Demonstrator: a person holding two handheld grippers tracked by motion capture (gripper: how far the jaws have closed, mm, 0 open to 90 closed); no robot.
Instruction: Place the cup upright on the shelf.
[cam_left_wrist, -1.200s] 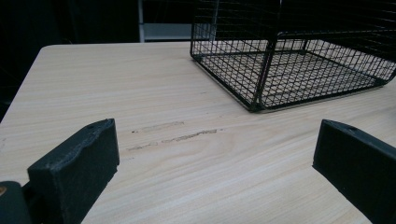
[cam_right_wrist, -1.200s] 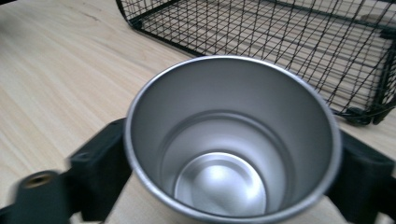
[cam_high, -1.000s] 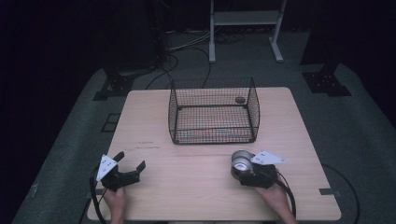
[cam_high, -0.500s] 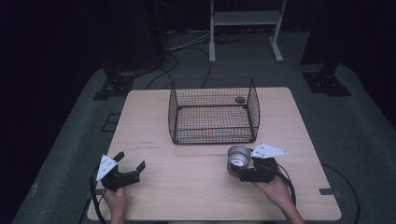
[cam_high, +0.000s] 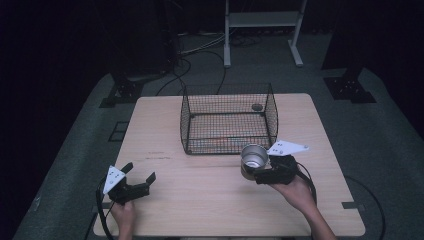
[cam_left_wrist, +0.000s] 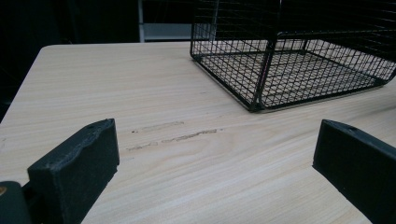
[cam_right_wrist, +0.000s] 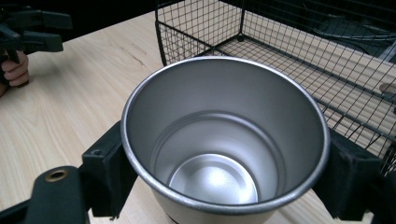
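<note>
An empty steel cup is held upright just above the table, close to the front right corner of the wire basket. My right gripper is shut on the cup, one jaw pressed on each side of its wall. At the table's front left my left gripper rests low over the wood, open, with bare table between its jaws. The basket stands ahead of it to the right.
A small dark round object lies inside the basket at its back right. The wooden table has scuff marks ahead of the left gripper. A white metal stand and cables sit on the floor behind.
The right gripper has lifted the cup and carried it forward and slightly left, toward the basket's front right corner. The left gripper has stayed still.
</note>
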